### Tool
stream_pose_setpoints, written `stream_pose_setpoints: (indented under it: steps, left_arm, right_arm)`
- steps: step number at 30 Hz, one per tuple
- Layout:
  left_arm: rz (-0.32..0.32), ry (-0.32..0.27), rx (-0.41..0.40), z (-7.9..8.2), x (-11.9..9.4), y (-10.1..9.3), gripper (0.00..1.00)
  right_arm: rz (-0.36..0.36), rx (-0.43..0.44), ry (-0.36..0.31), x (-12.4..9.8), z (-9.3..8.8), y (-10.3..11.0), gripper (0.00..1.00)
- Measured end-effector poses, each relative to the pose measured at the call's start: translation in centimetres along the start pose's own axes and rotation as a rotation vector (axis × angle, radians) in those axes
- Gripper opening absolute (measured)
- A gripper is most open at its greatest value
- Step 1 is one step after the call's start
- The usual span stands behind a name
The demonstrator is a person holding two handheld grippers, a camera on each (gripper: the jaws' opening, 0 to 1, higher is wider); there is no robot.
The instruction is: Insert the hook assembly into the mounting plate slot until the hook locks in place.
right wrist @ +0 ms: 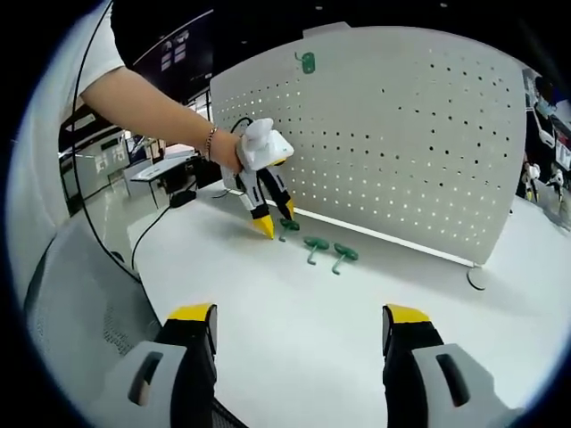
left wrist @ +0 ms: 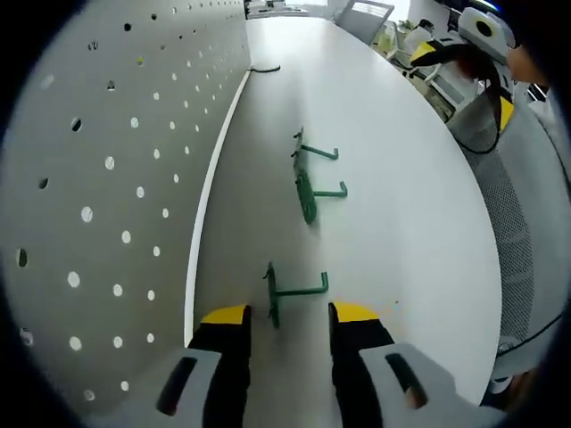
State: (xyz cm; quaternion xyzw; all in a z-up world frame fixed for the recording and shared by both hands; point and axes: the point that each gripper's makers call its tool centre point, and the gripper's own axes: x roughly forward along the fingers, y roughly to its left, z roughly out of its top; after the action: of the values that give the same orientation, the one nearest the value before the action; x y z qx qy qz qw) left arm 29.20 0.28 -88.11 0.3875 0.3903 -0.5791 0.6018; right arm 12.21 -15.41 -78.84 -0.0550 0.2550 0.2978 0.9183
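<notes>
Two jaws of the left gripper (left wrist: 287,314) stand parted, straddling the nearest green hook (left wrist: 290,292) at lower centre of the left gripper view, apparently lined up for a grasp not yet made. Beyond it, two more hooks (left wrist: 310,174) lie on the white table (left wrist: 401,205) at centre frame. At left stands the pegboard (left wrist: 107,178), judged the mounting plate. Right gripper (right wrist: 299,325), released and empty, sits low in the right gripper view, well apart from the hooks. No containers are visible.

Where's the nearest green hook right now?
In the left gripper view, the nearest green hook lies on the white table, just ahead of the left hand-held gripper, beside the pegboard.
</notes>
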Motion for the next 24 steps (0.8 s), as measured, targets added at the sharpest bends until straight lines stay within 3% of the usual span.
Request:
stream_pose_setpoints:
  steps: [24]
  left_arm:
    - [0.051, -0.004, -0.018, 0.49, 0.17, 0.54, 0.06]
  right_arm:
    - [-0.009, 0.003, 0.011, -0.01, -0.2, -0.16, 0.74]
